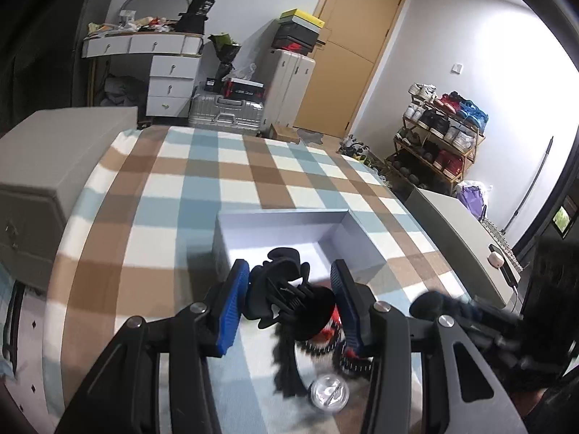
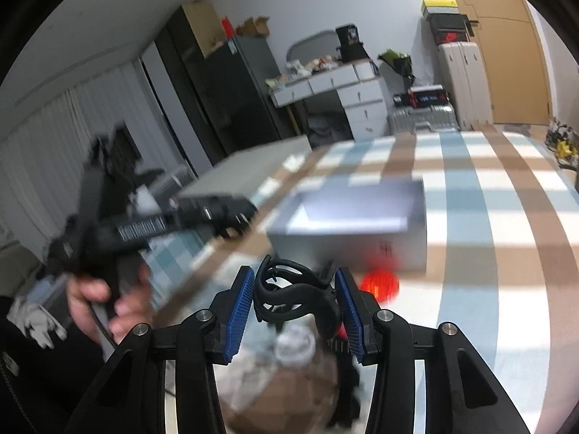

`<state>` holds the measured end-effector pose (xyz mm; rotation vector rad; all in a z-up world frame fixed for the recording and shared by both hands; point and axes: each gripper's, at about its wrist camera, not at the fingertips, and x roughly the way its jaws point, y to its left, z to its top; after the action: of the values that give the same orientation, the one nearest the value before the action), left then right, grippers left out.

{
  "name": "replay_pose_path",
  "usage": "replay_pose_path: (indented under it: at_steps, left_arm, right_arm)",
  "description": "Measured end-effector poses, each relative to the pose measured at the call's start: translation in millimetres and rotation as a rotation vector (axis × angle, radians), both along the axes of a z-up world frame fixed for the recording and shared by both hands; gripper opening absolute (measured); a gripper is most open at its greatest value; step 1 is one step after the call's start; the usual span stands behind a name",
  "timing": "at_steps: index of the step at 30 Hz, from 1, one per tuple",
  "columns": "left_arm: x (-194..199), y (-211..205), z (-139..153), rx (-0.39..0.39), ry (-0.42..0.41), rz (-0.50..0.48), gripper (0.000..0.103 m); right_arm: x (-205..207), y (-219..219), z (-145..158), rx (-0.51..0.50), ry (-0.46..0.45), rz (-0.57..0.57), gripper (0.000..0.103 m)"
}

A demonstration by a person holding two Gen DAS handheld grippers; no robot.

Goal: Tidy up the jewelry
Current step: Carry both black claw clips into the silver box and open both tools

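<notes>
Hair clip: black, in front of the box.
Left gripper: closed on hair clip.
Right gripper: clamping a second clip.

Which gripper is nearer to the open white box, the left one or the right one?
Left. The left gripper, holding a black hair clip, reaches the box edge. The right gripper stays short of the box.

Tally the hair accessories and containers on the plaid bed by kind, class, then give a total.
Black claw clips: 2, one in the left gripper, one in the right gripper
Black toothed headband: 1
Red hair tie: 1
Clear round jar: 1
White open box: 1
Total: 6
</notes>
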<state>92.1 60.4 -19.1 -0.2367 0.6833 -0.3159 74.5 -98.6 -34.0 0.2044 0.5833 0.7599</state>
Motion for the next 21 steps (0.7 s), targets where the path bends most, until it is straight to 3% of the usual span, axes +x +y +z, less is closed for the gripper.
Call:
replay_pose_path:
  at_steps: [6, 12, 17, 21]
  left_arm:
    - [39, -13, -2, -0.012, 0.034, -0.041, 0.041]
    - [74, -20, -22, -0.015, 0.143, -0.079, 0.041]
    - [88, -15, -35, -0.043, 0.209, -0.088, 0.041]
    - [91, -22, -35, -0.005, 0.204, -0.110, 0.041]
  right_arm:
    - [66, 1, 20, 0.028, 0.010, 0.014, 0.045]
    - [127, 13, 0, -0.017, 0.123, 0.011, 0.045]
    - [148, 22, -17, -0.051, 0.185, 0.016, 0.045]
    - [155, 26, -26, -0.085, 0.211, 0.014, 0.045]
